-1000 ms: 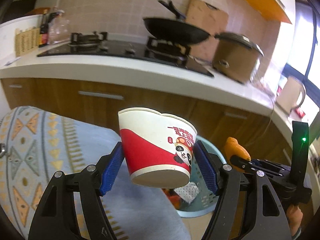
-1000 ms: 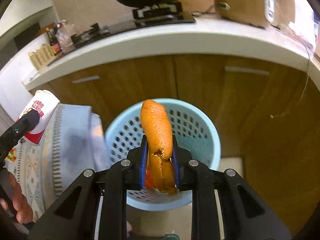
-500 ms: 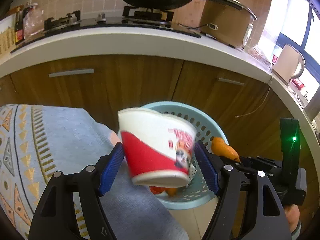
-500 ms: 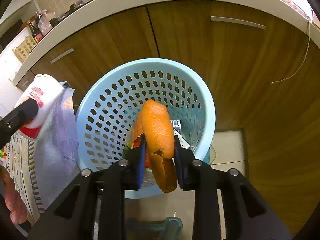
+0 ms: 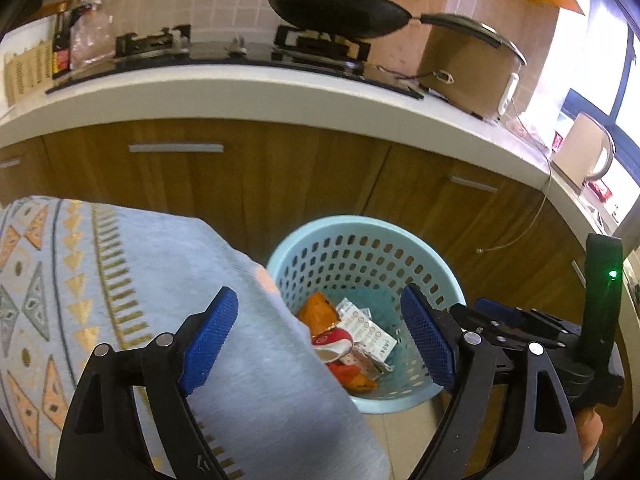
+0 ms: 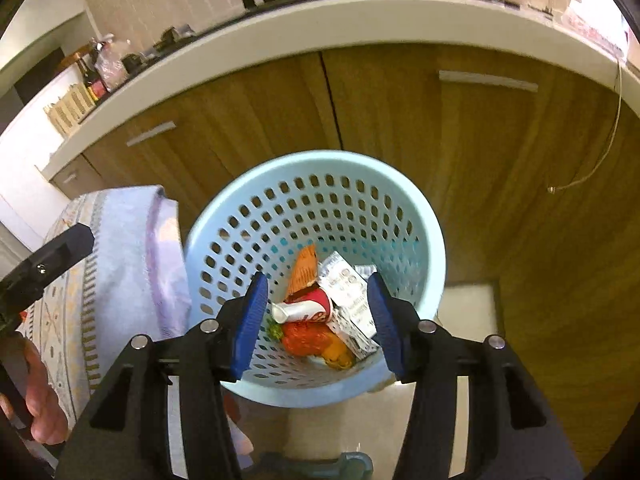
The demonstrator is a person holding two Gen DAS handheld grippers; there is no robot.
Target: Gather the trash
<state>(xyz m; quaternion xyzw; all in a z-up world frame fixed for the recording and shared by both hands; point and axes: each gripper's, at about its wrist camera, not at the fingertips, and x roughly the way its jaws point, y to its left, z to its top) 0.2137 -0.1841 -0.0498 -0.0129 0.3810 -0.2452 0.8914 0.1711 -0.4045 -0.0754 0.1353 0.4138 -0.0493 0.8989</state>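
A pale blue perforated trash basket (image 5: 440, 280) (image 6: 420, 216) stands on the floor below both grippers. The red and white paper cup (image 5: 334, 342) (image 6: 304, 309) lies on its side inside, among orange peel (image 6: 302, 270), white wrappers (image 6: 344, 284) and other scraps. My left gripper (image 5: 324, 336) hovers above the basket's left rim, its jaws opening, with nothing between them. Directly over the basket my right gripper (image 6: 316, 316) has its jaws opening too, nothing between the blue pads. The right gripper's body (image 5: 532, 332) also shows in the left wrist view.
A patterned light blue cloth (image 5: 120, 280) (image 6: 128, 256) covers a surface left of the basket. Wooden cabinets (image 5: 280, 176) under a white counter (image 5: 240, 92) stand right behind it, with a stove, pan and cooker on top. A hand (image 6: 36, 400) holds the left gripper.
The left gripper let go of the paper cup and the right gripper let go of the orange peel; both now lie in the basket. Both views tilted down toward the basket.
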